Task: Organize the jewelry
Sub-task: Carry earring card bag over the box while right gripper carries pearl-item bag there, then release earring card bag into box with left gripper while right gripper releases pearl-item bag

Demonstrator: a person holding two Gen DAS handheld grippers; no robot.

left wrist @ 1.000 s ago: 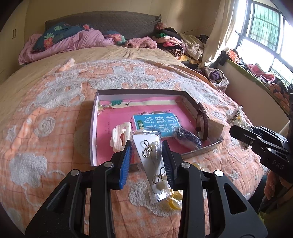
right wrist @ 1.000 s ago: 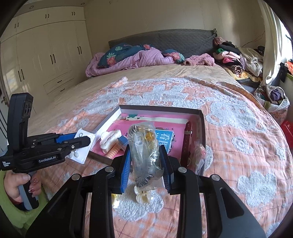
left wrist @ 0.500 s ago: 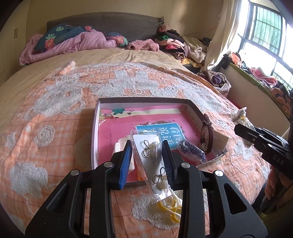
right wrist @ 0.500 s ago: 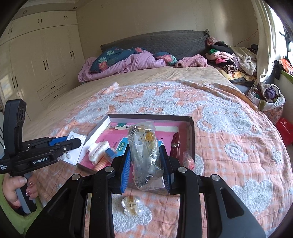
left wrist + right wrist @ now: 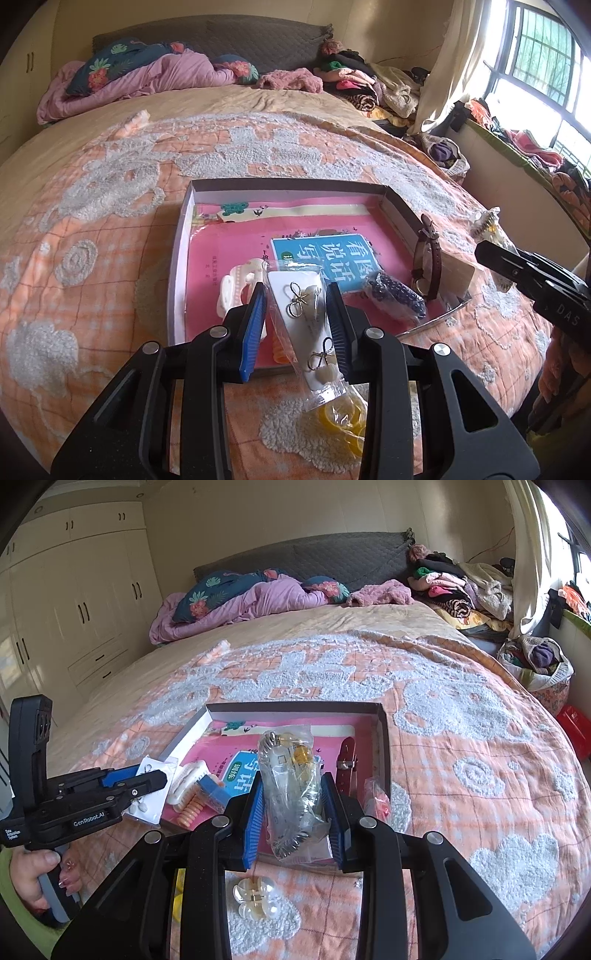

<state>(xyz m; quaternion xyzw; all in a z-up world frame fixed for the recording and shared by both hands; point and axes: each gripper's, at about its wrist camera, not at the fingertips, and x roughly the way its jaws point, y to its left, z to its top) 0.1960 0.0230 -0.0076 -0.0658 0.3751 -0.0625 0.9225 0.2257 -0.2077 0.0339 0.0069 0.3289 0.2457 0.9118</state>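
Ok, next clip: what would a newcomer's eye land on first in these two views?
Probably the two packets held up close: the left hand-held gripper clamps a white earring card in a clear sleeve, and the right hand-held gripper clamps a crumpled clear bag of trinkets. Just beyond both sits the shallow box with its bright pink lining on the orange bedspread, a brown watch at its right edge.

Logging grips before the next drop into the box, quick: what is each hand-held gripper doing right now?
Left hand-held gripper: closed on the earring card in its clear sleeve.
Right hand-held gripper: closed on the clear bag of trinkets.
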